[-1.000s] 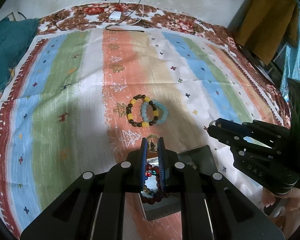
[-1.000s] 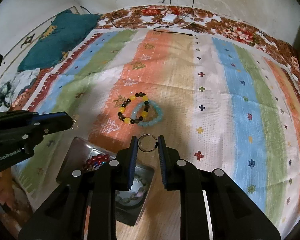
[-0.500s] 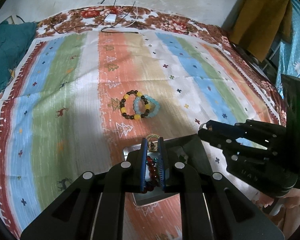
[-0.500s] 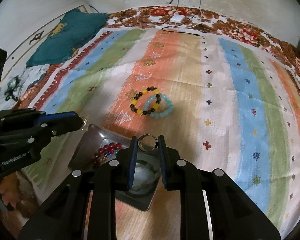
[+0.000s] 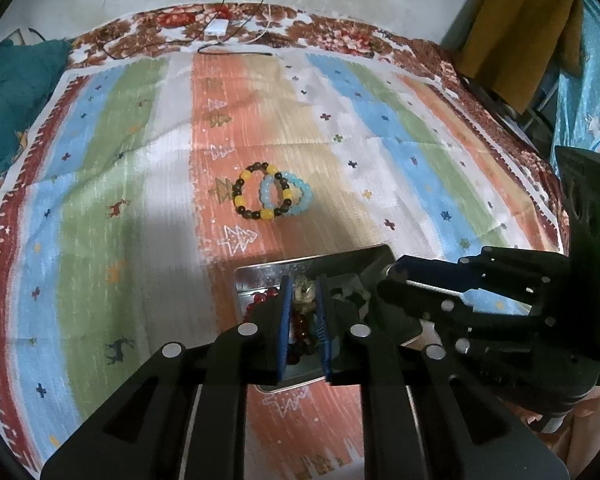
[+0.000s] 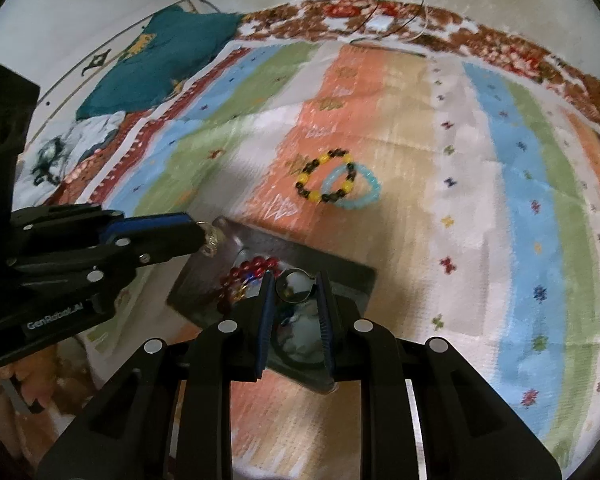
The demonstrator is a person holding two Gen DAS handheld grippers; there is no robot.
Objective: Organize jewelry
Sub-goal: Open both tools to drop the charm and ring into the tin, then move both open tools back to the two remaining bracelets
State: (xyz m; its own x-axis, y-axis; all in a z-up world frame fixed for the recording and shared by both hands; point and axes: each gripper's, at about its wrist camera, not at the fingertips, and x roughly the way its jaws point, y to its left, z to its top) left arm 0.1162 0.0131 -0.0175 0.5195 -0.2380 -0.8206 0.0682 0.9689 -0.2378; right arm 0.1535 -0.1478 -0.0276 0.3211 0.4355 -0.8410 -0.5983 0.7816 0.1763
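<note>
A metal tray lies on the striped cloth and holds a red bead bracelet and other pieces. My left gripper is shut on a small pale jewelry piece over the tray. My right gripper is shut on a silver ring above the tray. A yellow and dark bead bracelet overlaps a light blue bead bracelet on the cloth beyond the tray.
The striped cloth covers a bed. A teal cushion lies at the far left. A white charger with cables sits at the far edge. Yellow and blue fabric hangs at the right.
Both grippers have moved back and down toward the tray, each still holding its piece. The tray now shows larger under both. The bracelets on the cloth have not moved.
</note>
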